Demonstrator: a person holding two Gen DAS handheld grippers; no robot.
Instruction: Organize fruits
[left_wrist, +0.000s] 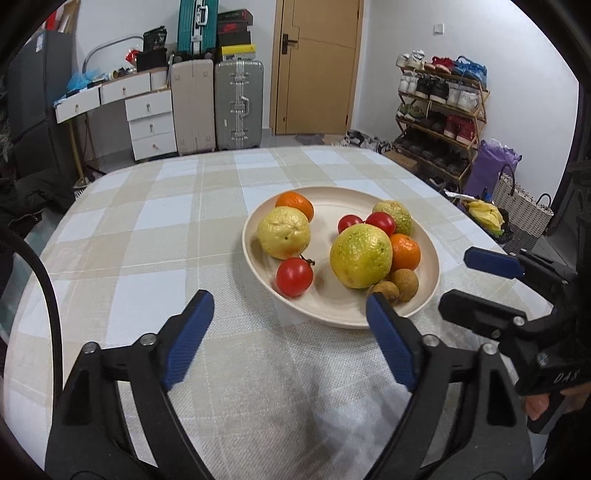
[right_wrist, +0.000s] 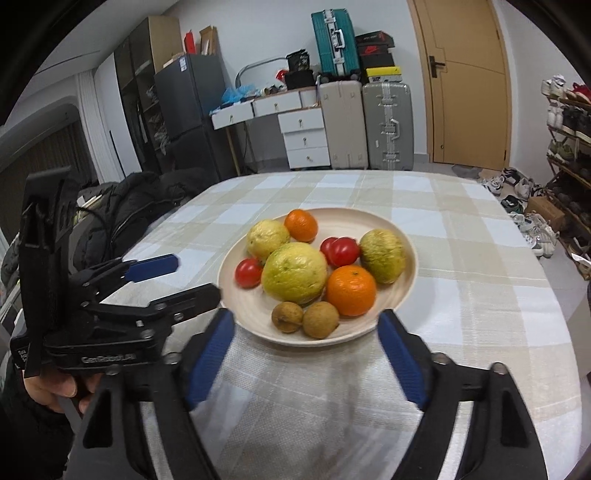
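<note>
left tool: left tool (left_wrist: 290, 319) has its blue ribbed pads spread wide with nothing between them, just bare cloth under the gap. Its right fingertip sits just in front of the plate rim.
right tool: right tool (right_wrist: 306, 332) is spread wide as well, holding nothing, and the near rim of the plate sits right past its tips. A hand (right_wrist: 55, 391) grips the left tool's handle at the lower left of the right wrist view.
bench: bench (left_wrist: 147, 229) just ahead of both tools, covered in a woven beige and white checked cloth.
plate: one round, shallow, cream plate (left_wrist: 432, 254), smooth and matte, straight ahead of the tools. All the fruit is on it.
longans: two longans (right_wrist: 304, 317), small, brown and rough, nearest the tools, touching each other.
tomatoes: three tomatoes (left_wrist: 294, 277), glossy red; one nearer to the tools, two side by side further back.
oranges: two oranges (right_wrist: 351, 290), one just behind the longans, one at the far rim.
yellow-green fruits: three yellow-green fruits (left_wrist: 360, 256), bumpy skinned, the biggest mid-plate.
behind the bench: suitcases (left_wrist: 218, 107) and a wooden door (left_wrist: 317, 66).
</note>
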